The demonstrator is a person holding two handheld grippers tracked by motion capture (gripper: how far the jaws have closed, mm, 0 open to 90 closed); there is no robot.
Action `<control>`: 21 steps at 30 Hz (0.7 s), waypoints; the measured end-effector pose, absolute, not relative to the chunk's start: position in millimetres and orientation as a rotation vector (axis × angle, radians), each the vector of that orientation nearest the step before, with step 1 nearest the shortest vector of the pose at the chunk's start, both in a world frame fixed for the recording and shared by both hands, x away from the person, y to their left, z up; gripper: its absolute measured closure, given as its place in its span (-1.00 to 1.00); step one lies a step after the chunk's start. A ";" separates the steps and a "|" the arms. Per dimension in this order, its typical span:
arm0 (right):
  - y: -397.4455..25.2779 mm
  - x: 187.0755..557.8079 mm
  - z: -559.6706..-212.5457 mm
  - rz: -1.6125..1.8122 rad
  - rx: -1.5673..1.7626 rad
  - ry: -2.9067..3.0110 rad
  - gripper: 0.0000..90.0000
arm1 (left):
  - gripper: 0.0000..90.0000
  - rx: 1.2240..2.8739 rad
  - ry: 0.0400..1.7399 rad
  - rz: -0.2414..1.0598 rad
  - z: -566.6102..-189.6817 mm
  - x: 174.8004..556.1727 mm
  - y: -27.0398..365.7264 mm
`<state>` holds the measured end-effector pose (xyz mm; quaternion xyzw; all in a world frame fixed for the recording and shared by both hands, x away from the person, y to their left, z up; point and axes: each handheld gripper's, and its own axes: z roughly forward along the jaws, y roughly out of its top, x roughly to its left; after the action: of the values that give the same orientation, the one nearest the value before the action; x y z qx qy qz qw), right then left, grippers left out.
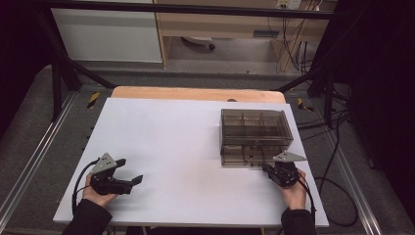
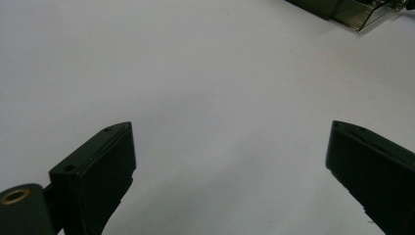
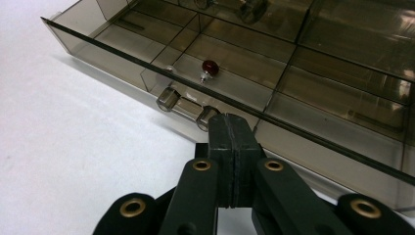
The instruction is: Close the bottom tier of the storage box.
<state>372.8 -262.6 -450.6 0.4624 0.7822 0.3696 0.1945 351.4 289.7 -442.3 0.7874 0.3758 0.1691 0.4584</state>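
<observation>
My left gripper (image 1: 128, 171) sits near the front left corner of the white table (image 1: 166, 147), its jaws spread wide with nothing between them; in its own view bare tabletop runs ahead of the jaws, with the corner of the drawer box just in sight at the far right; there is plenty of open surface to the right and ahead of it. My right gripper (image 3: 230, 128) is near the front right edge, its jaws pressed flat together, and they lie right at the clear handle (image 3: 188, 106) on the front of the smoky plastic drawer (image 3: 235, 73); whether the tips pinch the handle I cannot tell. The drawer is pulled out from the box (image 1: 253, 128) toward me, its front wall close to the gripper; a small red bead (image 3: 210, 66) lies in the compartment just behind the handle. The box stands on the right half of the table, close to the right edge; beyond it the wooden back edge (image 1: 195, 93) shows.
</observation>
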 end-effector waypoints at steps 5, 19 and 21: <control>-262.1 375.3 -450.5 1.038 1.295 2.192 1.00 | -0.90 1.940 0.926 0.416 -442.4 351.5 289.7; -261.2 381.3 -450.8 1.031 1.302 2.186 1.00 | -0.90 1.942 0.925 0.416 -442.5 351.4 289.4; -261.4 382.4 -451.3 1.028 1.299 2.185 1.00 | -0.90 1.942 0.925 0.416 -442.5 351.4 289.3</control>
<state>382.4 -261.4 -451.3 0.4644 0.7811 0.3672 0.1983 351.4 289.3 -442.5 0.7882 0.3755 0.1687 0.4574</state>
